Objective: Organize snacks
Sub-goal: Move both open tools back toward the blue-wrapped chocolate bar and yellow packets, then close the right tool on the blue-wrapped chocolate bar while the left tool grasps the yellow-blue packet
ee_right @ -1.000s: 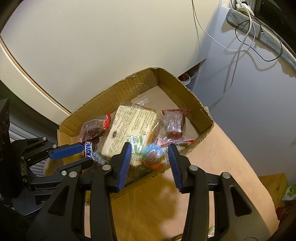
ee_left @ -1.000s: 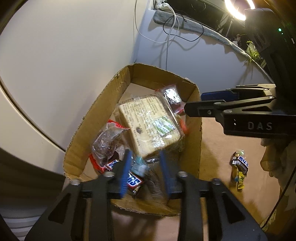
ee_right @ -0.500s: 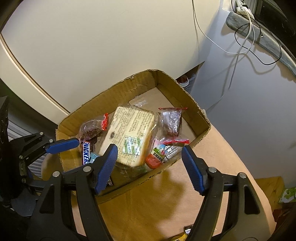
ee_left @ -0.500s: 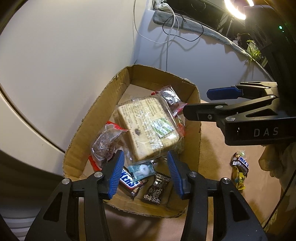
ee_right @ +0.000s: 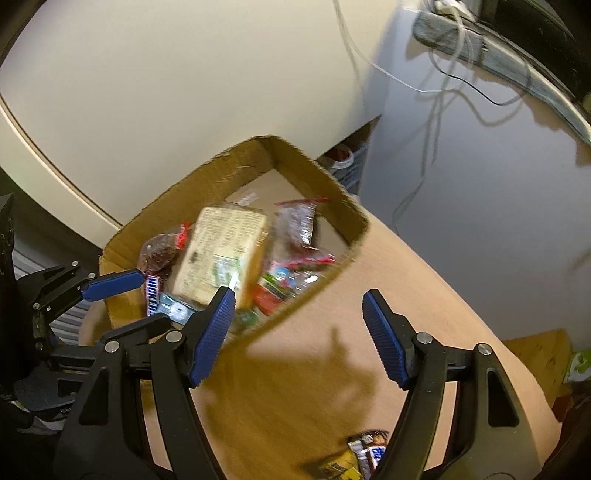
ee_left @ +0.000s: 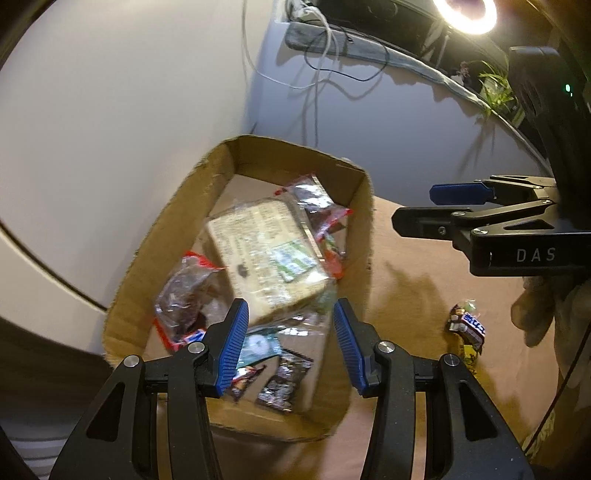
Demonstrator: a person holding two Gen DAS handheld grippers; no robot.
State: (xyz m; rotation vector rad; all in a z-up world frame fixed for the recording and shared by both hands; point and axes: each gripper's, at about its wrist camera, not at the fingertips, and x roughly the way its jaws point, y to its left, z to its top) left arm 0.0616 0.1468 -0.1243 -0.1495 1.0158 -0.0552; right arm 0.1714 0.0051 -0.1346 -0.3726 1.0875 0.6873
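A cardboard box stands on the tan table and holds several snacks: a large clear-wrapped cracker pack, a Snickers bar, red-edged clear bags, a dark packet. My left gripper is open and empty above the box's near end. My right gripper is open and empty over the box's near wall; it also shows in the left wrist view. Two small wrapped candies lie on the table outside the box.
A white wall and a pale cabinet stand behind the box. White and black cables hang down the wall from a shelf. A ring light glows at the top right. A wooden block sits beyond the table's right edge.
Both grippers opened, let their snacks drop into the box, and pulled back. The right gripper has drifted right, toward the table.
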